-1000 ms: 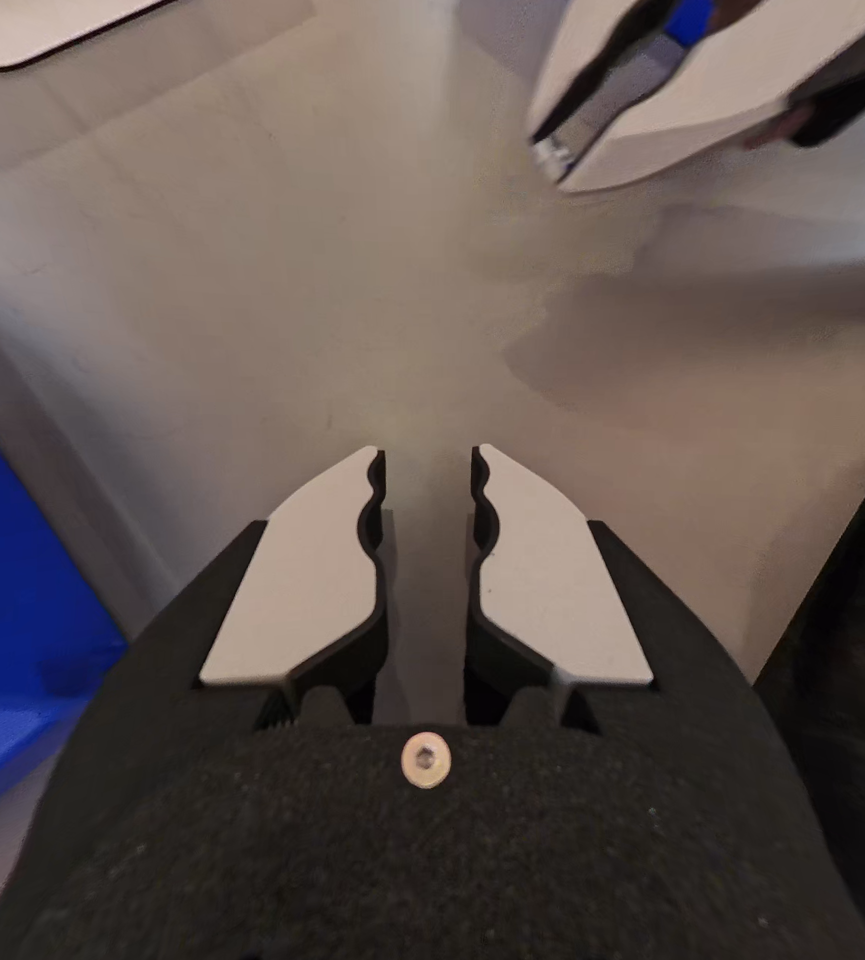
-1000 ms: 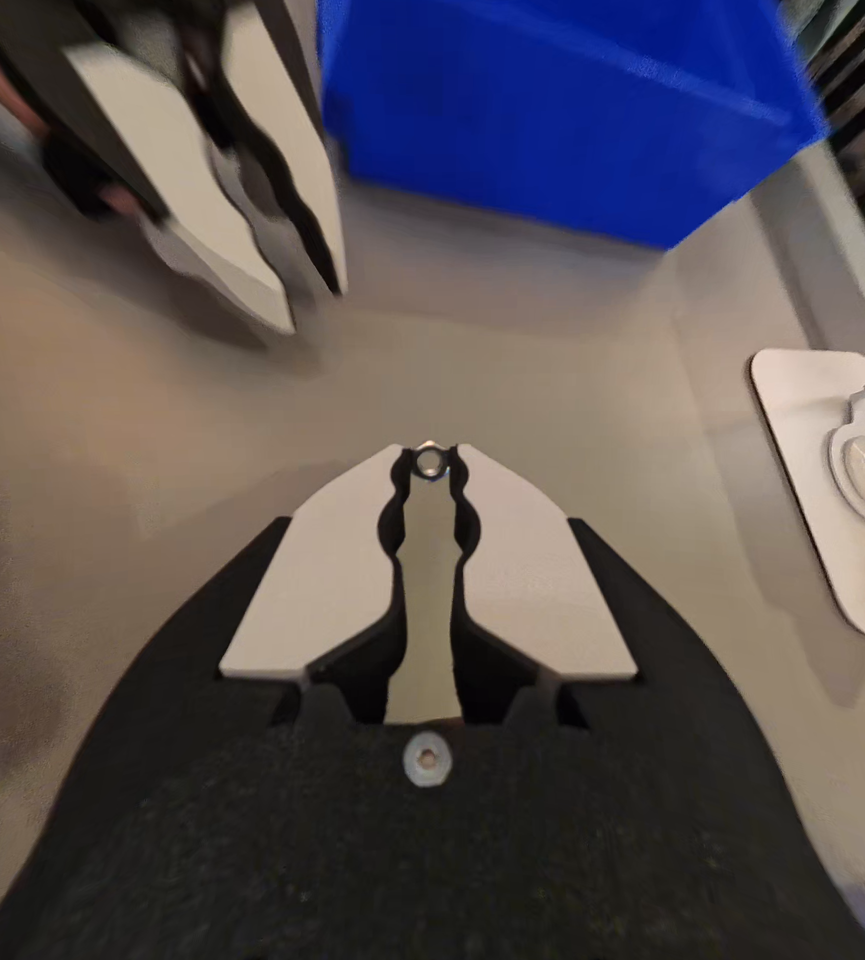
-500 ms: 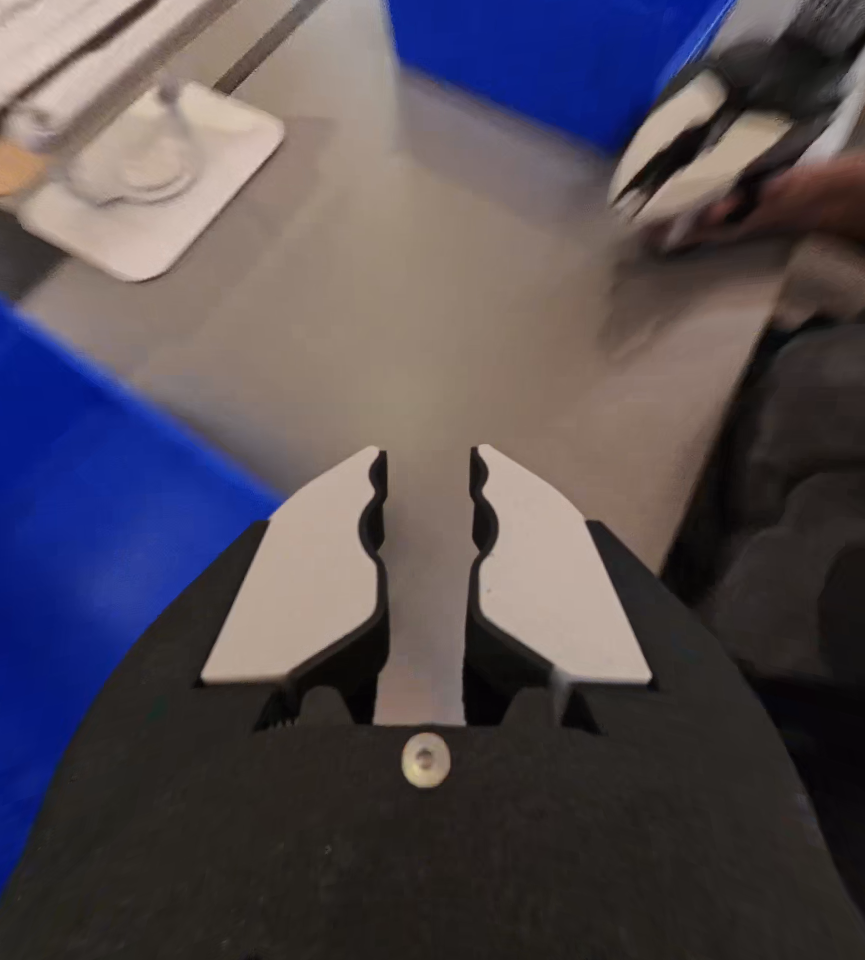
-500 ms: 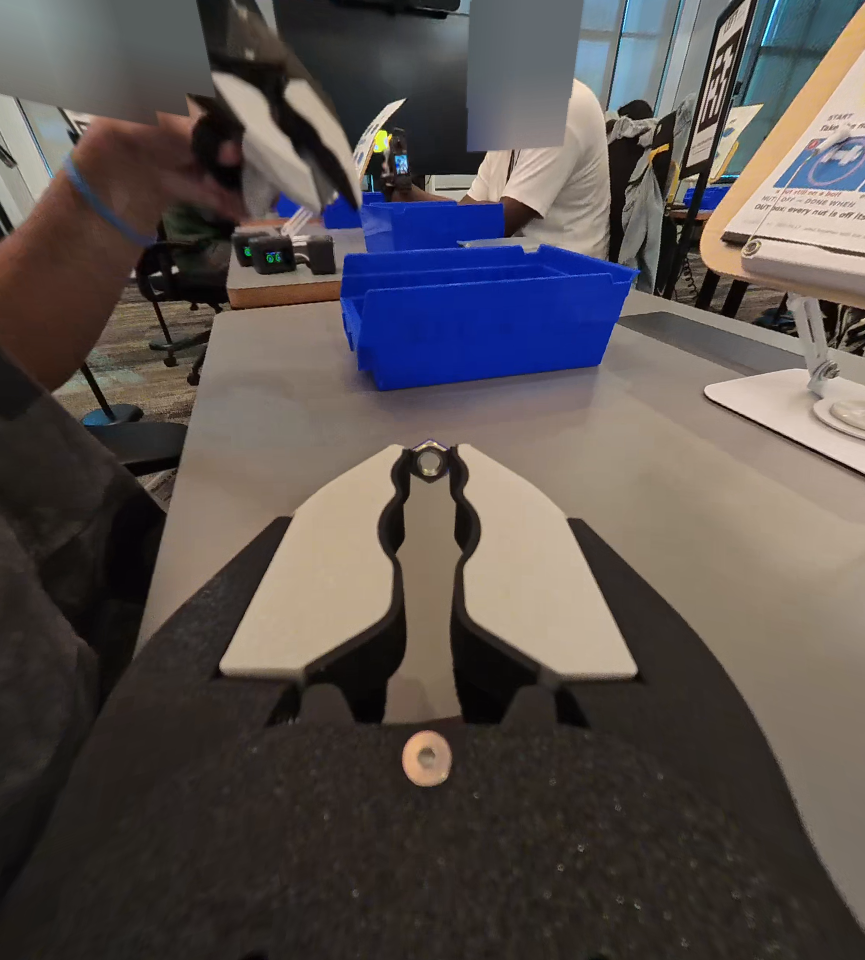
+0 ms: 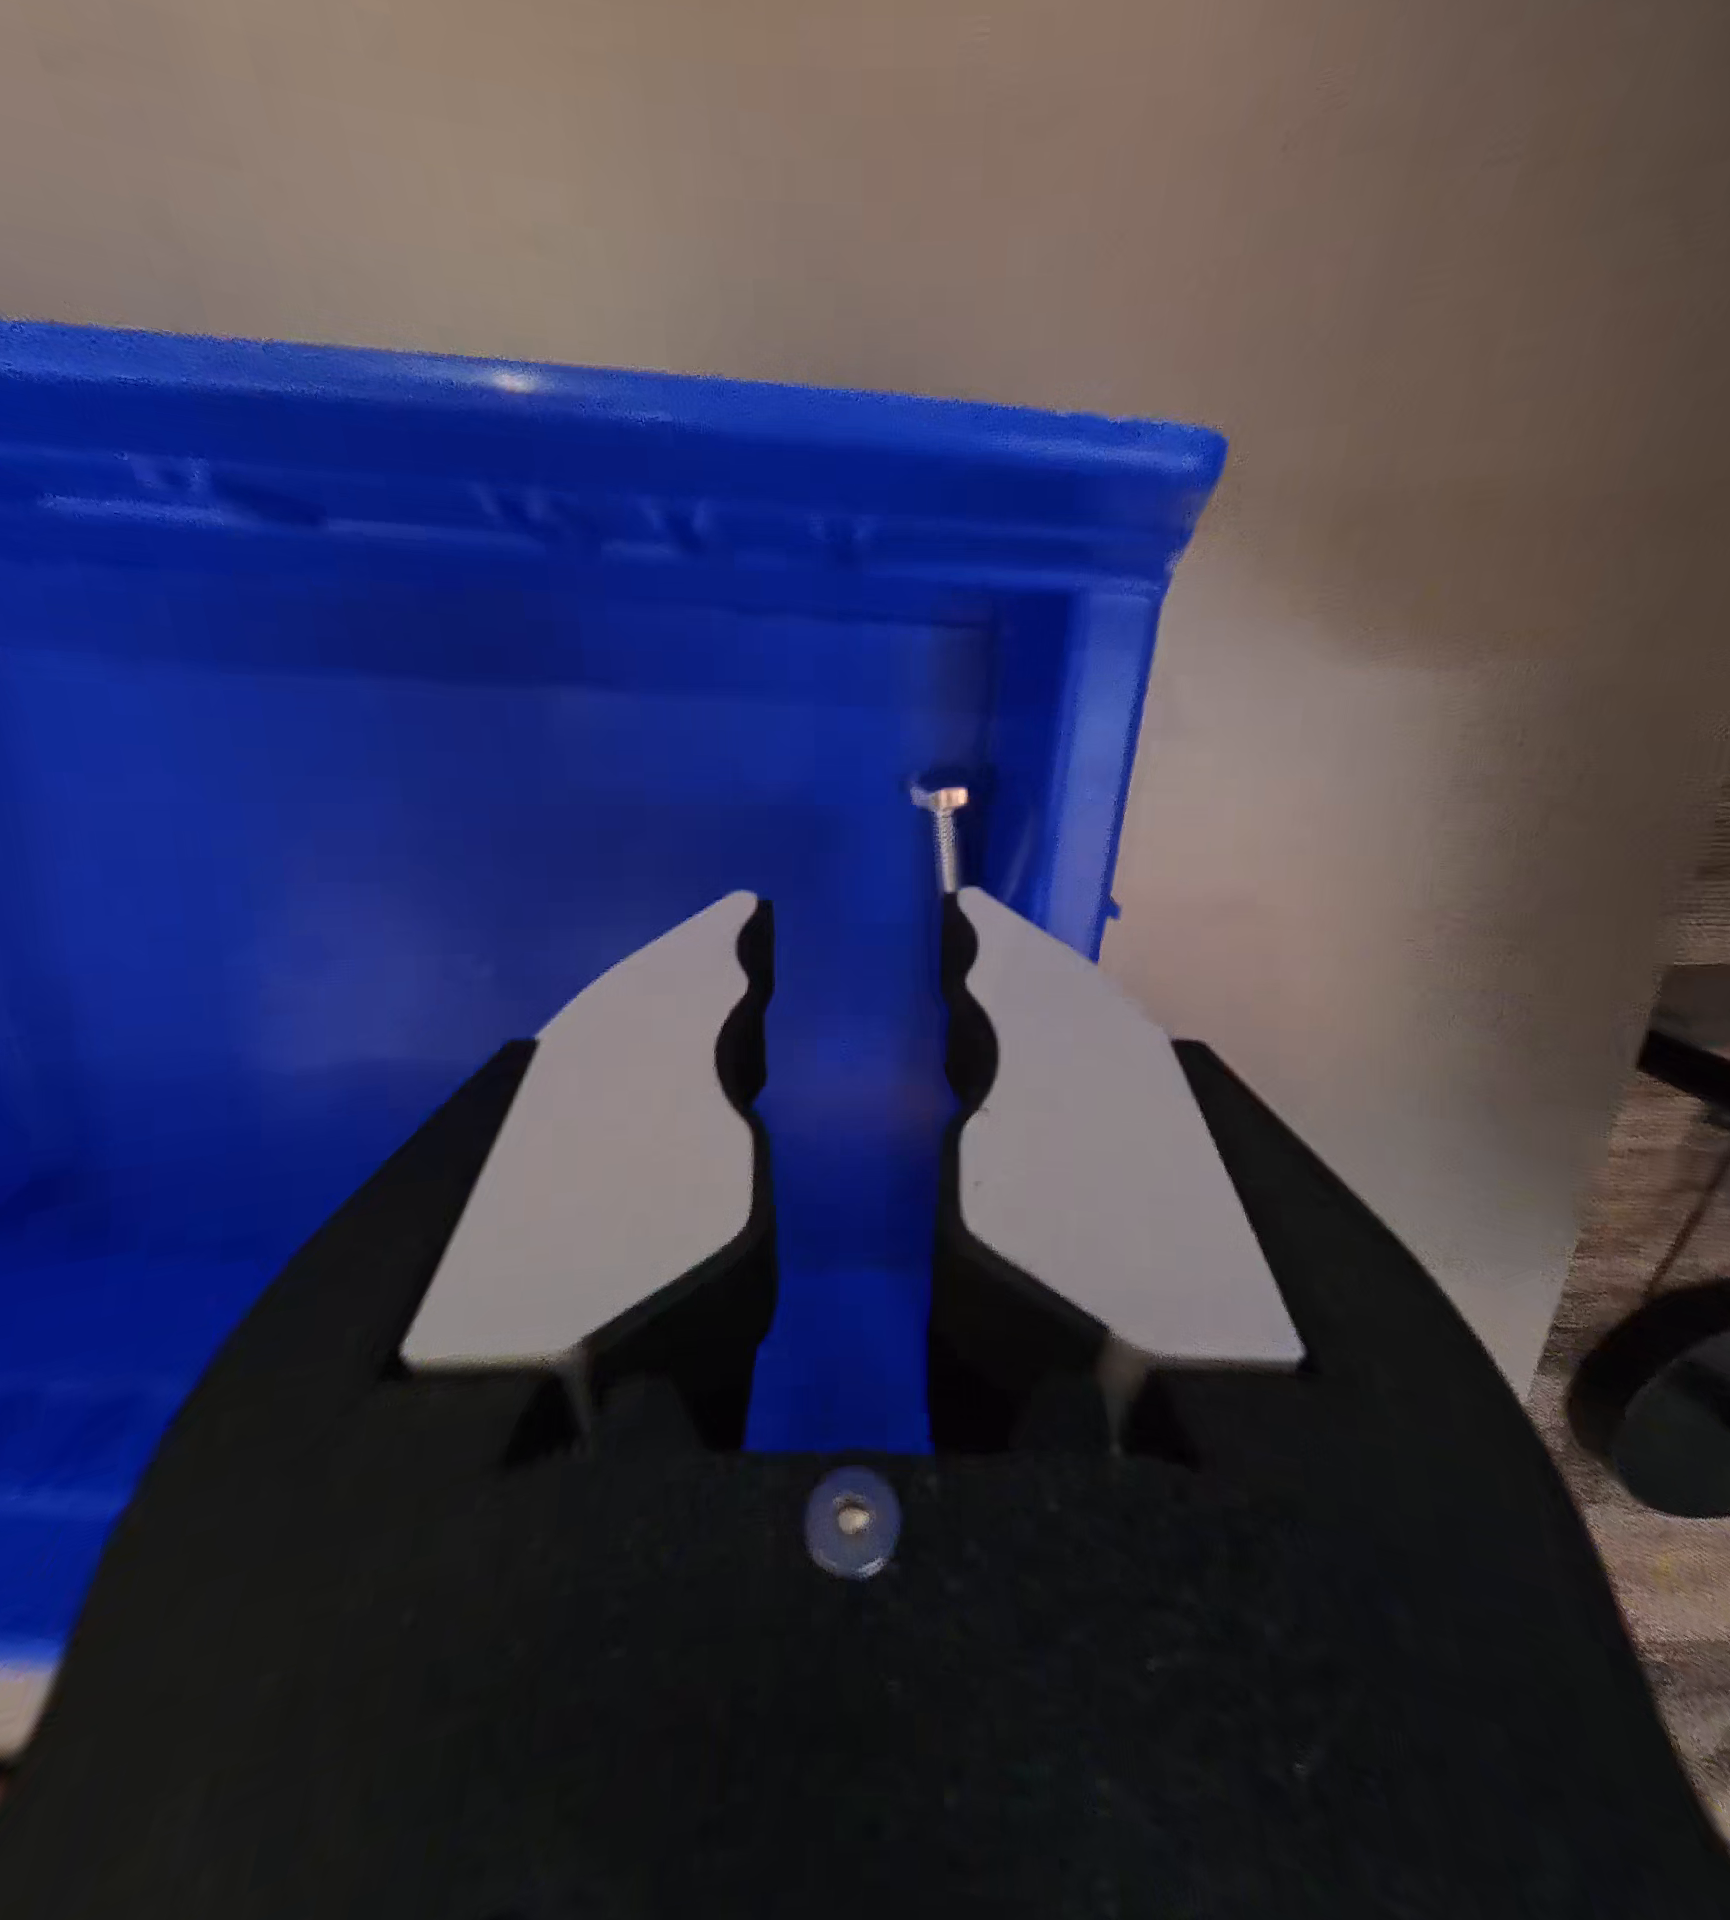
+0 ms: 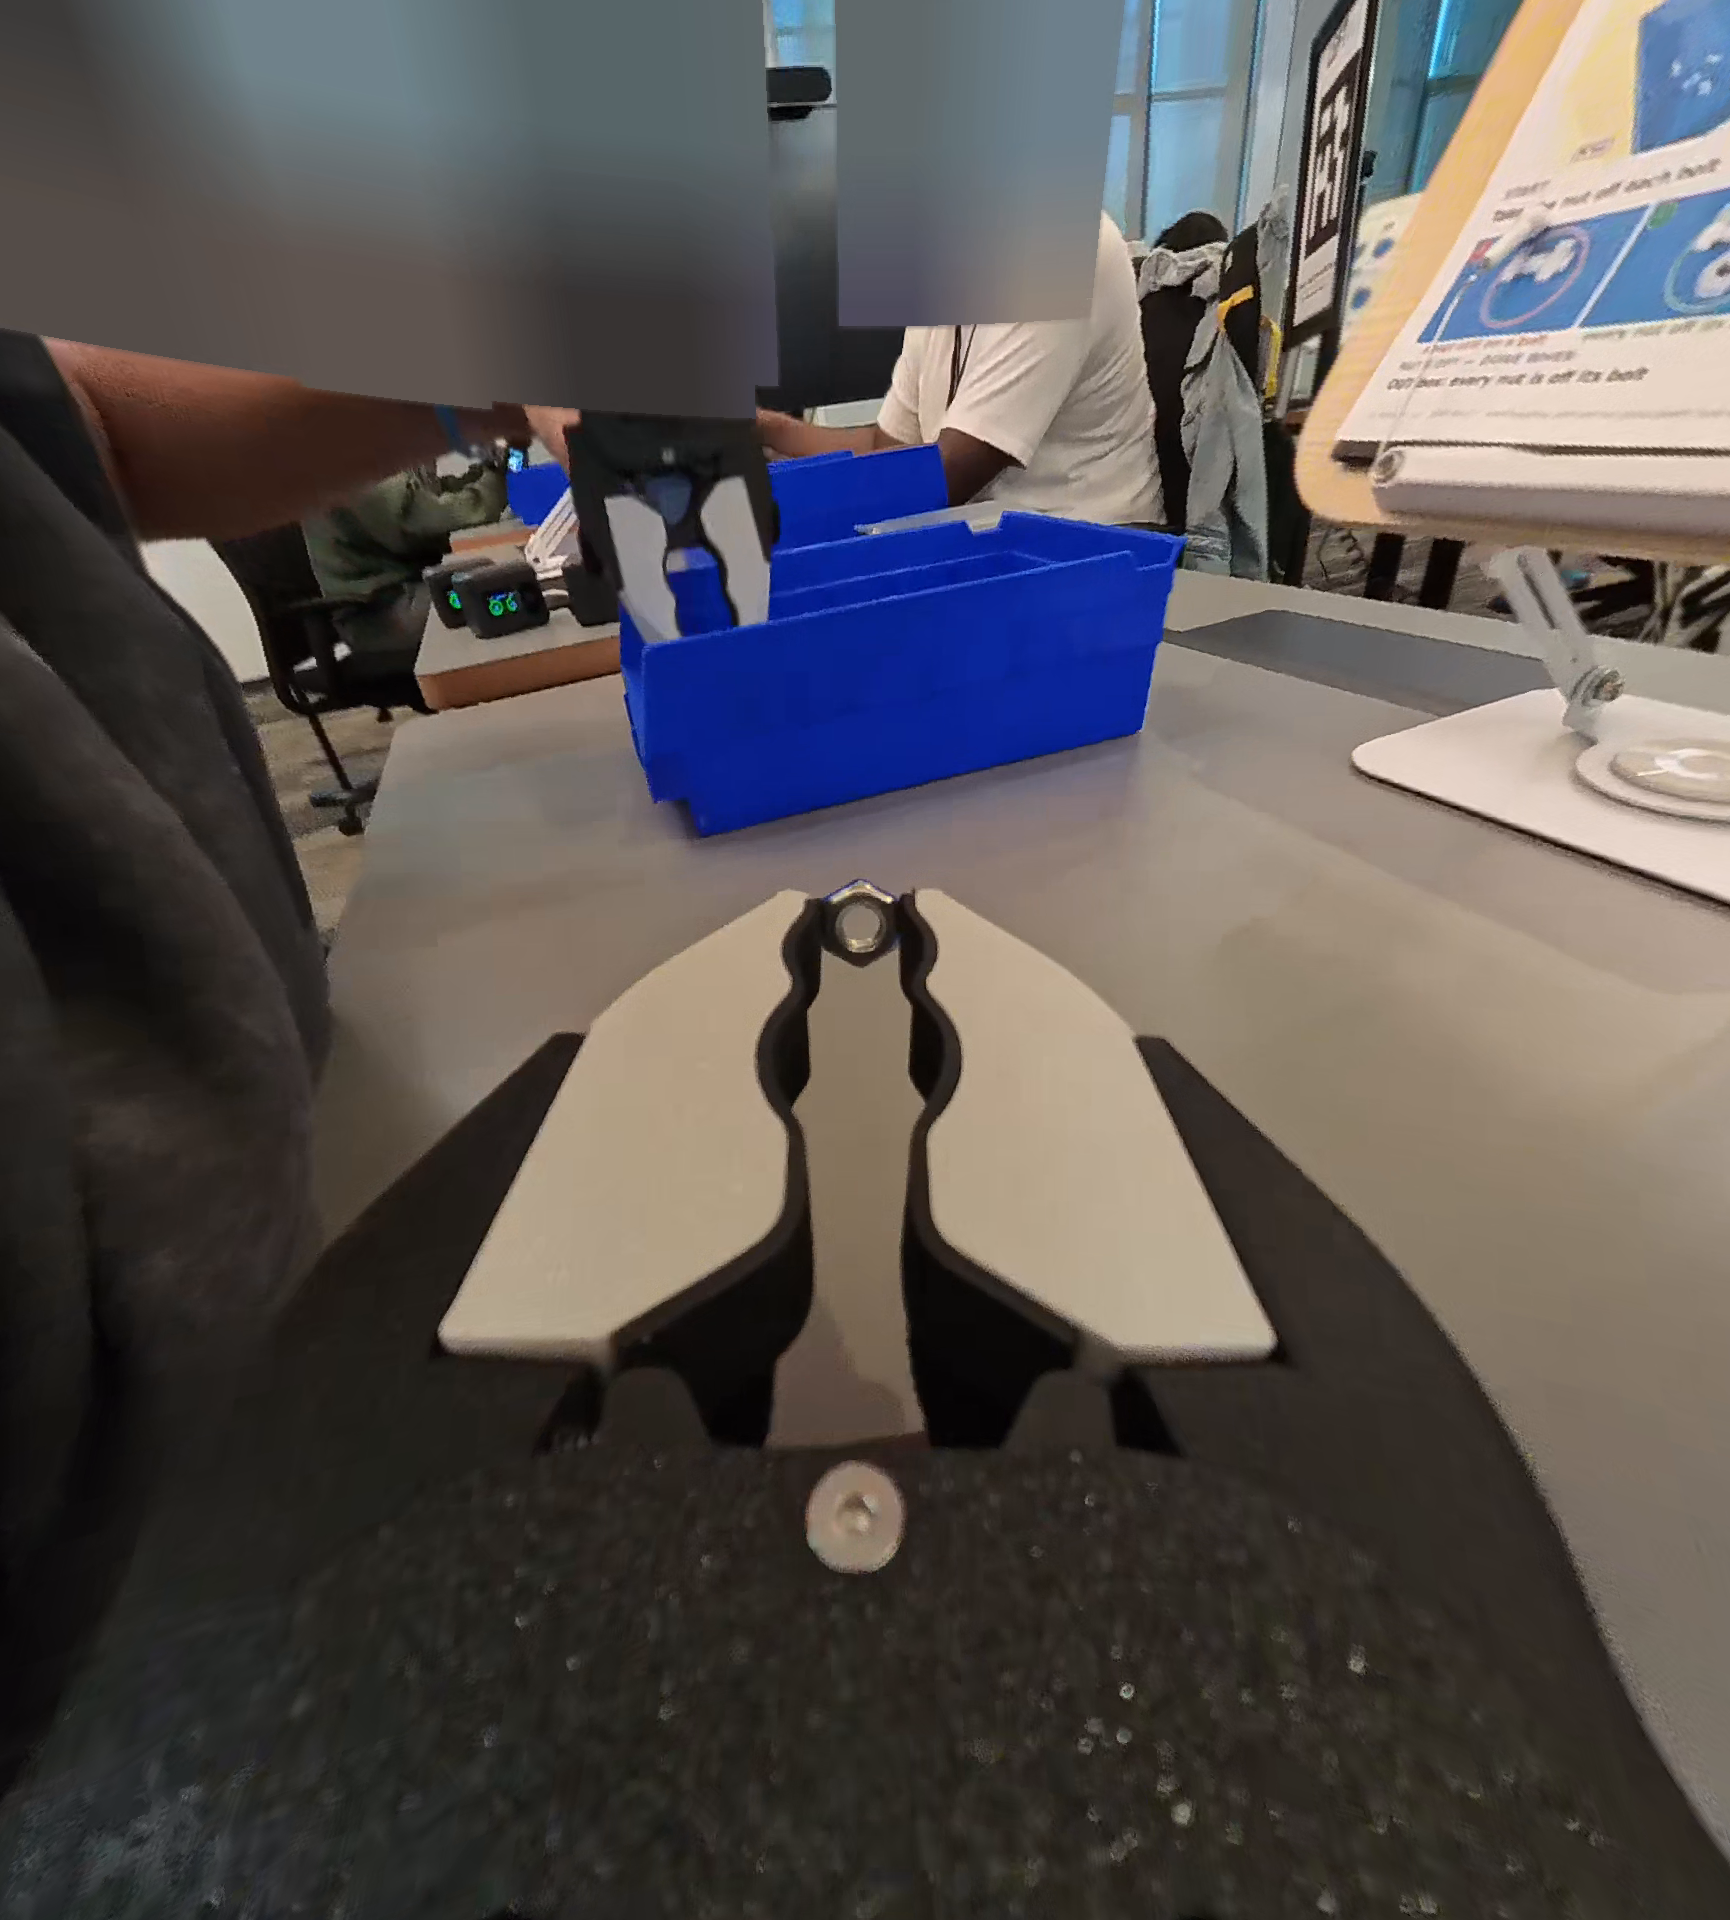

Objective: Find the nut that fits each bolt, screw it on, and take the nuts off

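Left hand-held gripper (image 5: 850, 909) spread, aimed down into blue bin (image 5: 425, 790) near bolt (image 5: 945, 831), head pointing away; right hand-held gripper (image 6: 859, 902), level over desk (image 6: 1360, 1039), pinches hex nut (image 6: 857, 923), hole facing camera.

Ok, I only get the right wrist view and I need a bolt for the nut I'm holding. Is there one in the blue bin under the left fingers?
Observer: Yes. The left wrist view shows one small silver bolt inside the blue bin, near a corner.
Operator: Do the left fingers have it?
Observer: No. The left gripper is open with nothing between its fingers. The bolt's threaded end shows just past one fingertip.
Operator: Which way does it lie?
Observer: Head away from the gripper, shank pointing back toward it.
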`<state>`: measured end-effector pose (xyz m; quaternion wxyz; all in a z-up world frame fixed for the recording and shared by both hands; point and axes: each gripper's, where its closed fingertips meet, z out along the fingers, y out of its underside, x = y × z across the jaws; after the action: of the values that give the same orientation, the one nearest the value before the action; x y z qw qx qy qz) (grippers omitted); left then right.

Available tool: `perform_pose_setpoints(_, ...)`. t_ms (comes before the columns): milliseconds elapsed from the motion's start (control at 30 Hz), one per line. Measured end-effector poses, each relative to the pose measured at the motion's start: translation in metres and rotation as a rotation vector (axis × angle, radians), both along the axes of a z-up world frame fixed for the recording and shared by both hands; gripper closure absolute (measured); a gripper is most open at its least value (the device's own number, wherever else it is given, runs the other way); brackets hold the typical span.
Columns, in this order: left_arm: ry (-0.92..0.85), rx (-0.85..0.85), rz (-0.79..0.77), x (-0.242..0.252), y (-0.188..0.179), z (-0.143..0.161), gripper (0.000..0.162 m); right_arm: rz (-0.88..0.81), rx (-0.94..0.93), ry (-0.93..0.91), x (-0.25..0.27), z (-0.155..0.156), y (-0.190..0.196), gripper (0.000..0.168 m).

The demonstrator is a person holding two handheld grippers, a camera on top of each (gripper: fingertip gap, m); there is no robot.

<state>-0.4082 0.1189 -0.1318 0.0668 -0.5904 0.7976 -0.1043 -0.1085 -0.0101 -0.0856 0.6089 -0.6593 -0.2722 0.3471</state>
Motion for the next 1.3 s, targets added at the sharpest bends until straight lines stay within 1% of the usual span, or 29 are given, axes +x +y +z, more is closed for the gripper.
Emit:
perform_pose_setpoints(67,-0.017,-0.061,-0.009,0.0,0.0,-0.008,0.131,-0.014,-0.018,0.024,0.003,0.0,0.005,0.154)
perform_pose_setpoints(167,-0.032,-0.219,0.021,0.006,-0.005,-0.017,0.131,-0.046,-0.026,0.038,0.007,0.001,0.011,0.154)
perform_pose_setpoints(267,0.019,-0.351,0.026,0.008,-0.014,-0.027,0.131,-0.065,-0.027,0.04,0.009,0.001,0.013,0.154)
perform_pose_setpoints(333,0.048,-0.398,0.016,0.008,-0.019,-0.034,0.131,-0.074,-0.027,0.037,0.009,0.0,0.013,0.154)
perform_pose_setpoints(400,0.084,-0.383,-0.003,0.006,-0.018,-0.043,0.133,-0.076,-0.03,0.034,0.009,0.0,0.014,0.154)
perform_pose_setpoints(500,0.111,-0.414,-0.007,0.006,-0.019,-0.05,0.133,-0.069,-0.04,0.036,0.009,-0.001,0.014,0.154)
perform_pose_setpoints(567,0.13,-0.428,-0.018,0.006,-0.02,-0.051,0.139,-0.064,-0.044,0.043,0.009,-0.001,0.014,0.154)
perform_pose_setpoints(667,0.136,-0.403,-0.044,0.005,-0.021,-0.052,0.14,-0.055,-0.048,0.055,0.01,0.0,0.014,0.154)
perform_pose_setpoints(700,0.138,-0.401,-0.049,0.004,-0.023,-0.053,0.145,-0.052,-0.049,0.057,0.01,0.0,0.014,0.154)
perform_pose_setpoints(733,0.136,-0.4,-0.044,0.004,-0.024,-0.053,0.148,-0.05,-0.049,0.056,0.009,0.0,0.014,0.154)
perform_pose_setpoints(900,0.12,-0.381,-0.015,0.003,-0.023,-0.053,0.148,-0.04,-0.038,0.038,0.006,-0.001,0.012,0.154)
perform_pose_setpoints(1000,0.099,-0.309,0.027,0.002,-0.009,-0.051,0.148,-0.037,-0.035,0.039,0.006,0.0,0.012,0.154)
perform_pose_setpoints(1067,0.028,-0.28,0.092,0.005,0.005,-0.04,0.148,-0.039,-0.032,0.043,0.007,0.0,0.011,0.154)
perform_pose_setpoints(1100,-0.033,-0.274,0.133,0.009,0.013,-0.029,0.148,-0.04,-0.032,0.043,0.007,0.0,0.011,0.154)
perform_pose_setpoints(1233,-0.413,-0.257,0.317,0.038,0.039,0.038,0.148,-0.02,-0.032,0.026,0.003,-0.001,0.01,0.154)
perform_pose_setpoints(1300,-0.603,-0.251,0.385,0.056,0.041,0.073,0.148,-0.01,-0.034,0.012,0.0,-0.002,0.009,0.154)
